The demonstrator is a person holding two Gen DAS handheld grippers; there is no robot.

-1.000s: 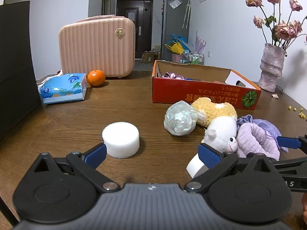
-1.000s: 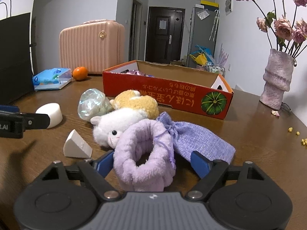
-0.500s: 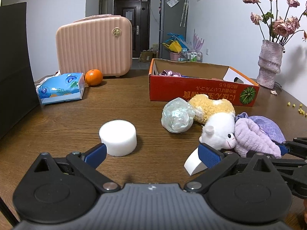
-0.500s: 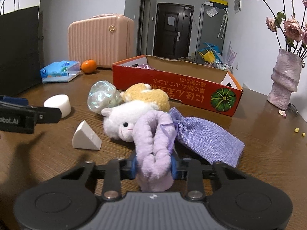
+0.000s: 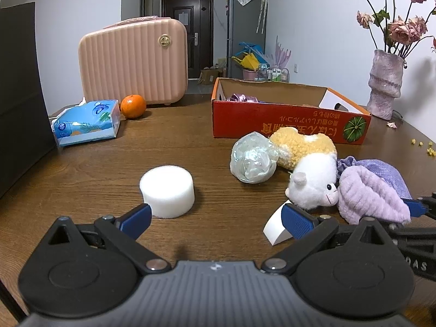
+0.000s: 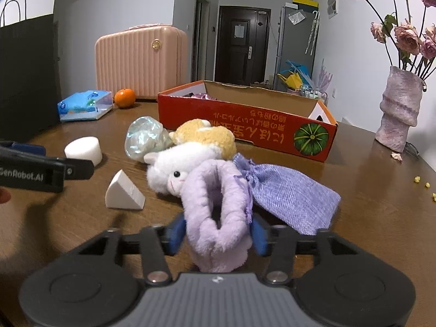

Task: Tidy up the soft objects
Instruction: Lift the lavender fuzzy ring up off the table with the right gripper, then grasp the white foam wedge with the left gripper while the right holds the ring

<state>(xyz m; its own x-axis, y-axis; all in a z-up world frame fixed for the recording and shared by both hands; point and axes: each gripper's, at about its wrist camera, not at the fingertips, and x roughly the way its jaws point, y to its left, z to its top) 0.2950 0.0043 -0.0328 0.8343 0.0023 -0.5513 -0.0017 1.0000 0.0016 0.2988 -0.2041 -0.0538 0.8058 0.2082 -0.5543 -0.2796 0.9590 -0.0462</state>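
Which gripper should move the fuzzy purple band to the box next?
Right. The right gripper has the fuzzy purple band between its fingers; the left gripper is open and empty near the white foam cylinder.

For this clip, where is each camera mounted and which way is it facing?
Left wrist: sits on the left gripper, looking across the table at the foam cylinder; its own open fingers show, and the right gripper's tip at right.
Right wrist: sits on the right gripper, looking at the purple fluffy ring between its fingers; the left gripper's finger shows at left.
Shared: red box, plush toy, foam wedge.
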